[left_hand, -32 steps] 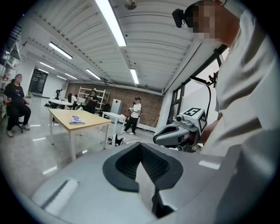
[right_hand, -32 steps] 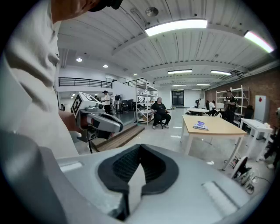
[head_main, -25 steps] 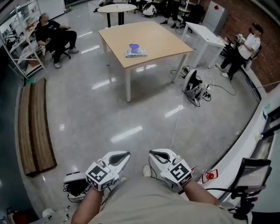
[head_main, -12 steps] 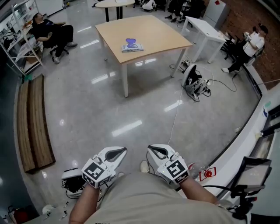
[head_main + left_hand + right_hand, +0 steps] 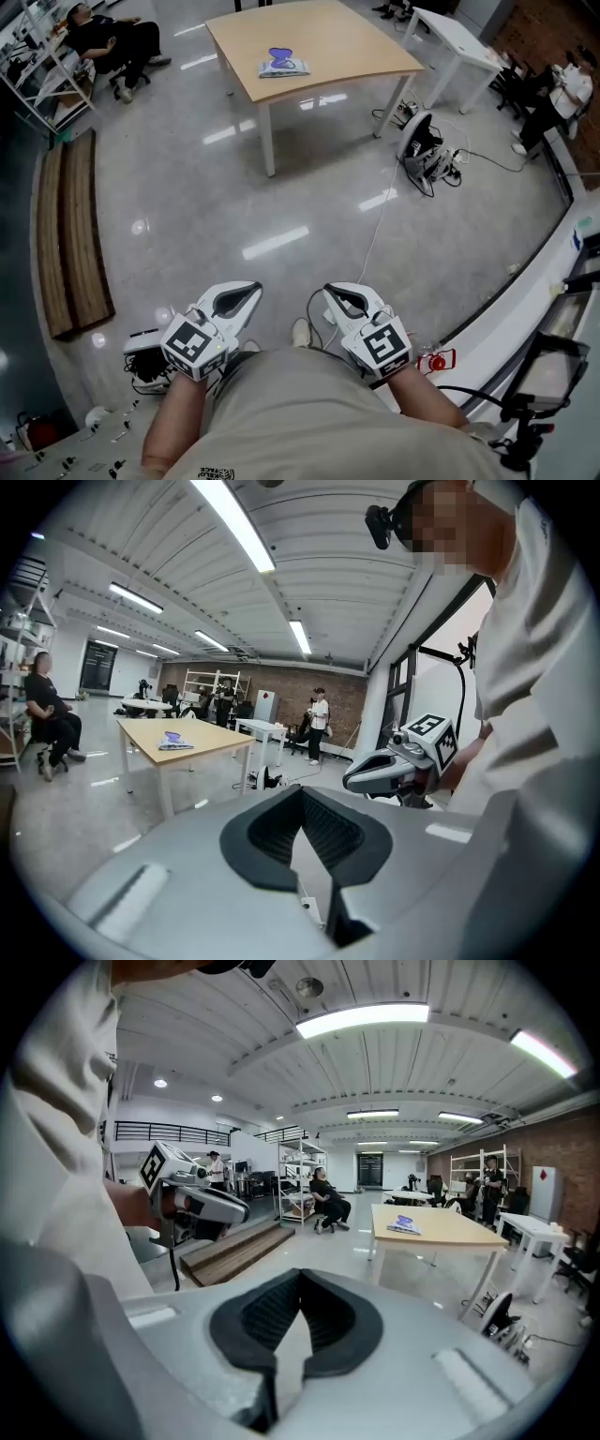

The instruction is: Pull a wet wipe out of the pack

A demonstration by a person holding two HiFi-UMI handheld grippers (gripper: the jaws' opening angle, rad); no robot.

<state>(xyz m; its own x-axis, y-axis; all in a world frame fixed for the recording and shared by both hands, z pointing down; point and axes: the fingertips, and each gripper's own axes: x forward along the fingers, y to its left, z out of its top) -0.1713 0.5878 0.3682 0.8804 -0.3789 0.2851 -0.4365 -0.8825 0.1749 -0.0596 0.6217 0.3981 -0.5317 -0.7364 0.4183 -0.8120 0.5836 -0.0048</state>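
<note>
- It was a large open lab or workshop hall, with a glossy grey floor (image 5: 281,187) under long strip lights (image 5: 366,1018).
- Metal shelving (image 5: 298,1180), a brick wall (image 5: 562,1143), a plain wooden work table (image 5: 347,47) and trailing cables (image 5: 377,234) marked it as a working space.

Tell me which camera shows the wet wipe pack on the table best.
The head view: it looks down on the wet wipe pack, showing its top and its place on the wooden table, though far off. Both gripper views see it only low, side-on and tiny on that tabletop.
</note>
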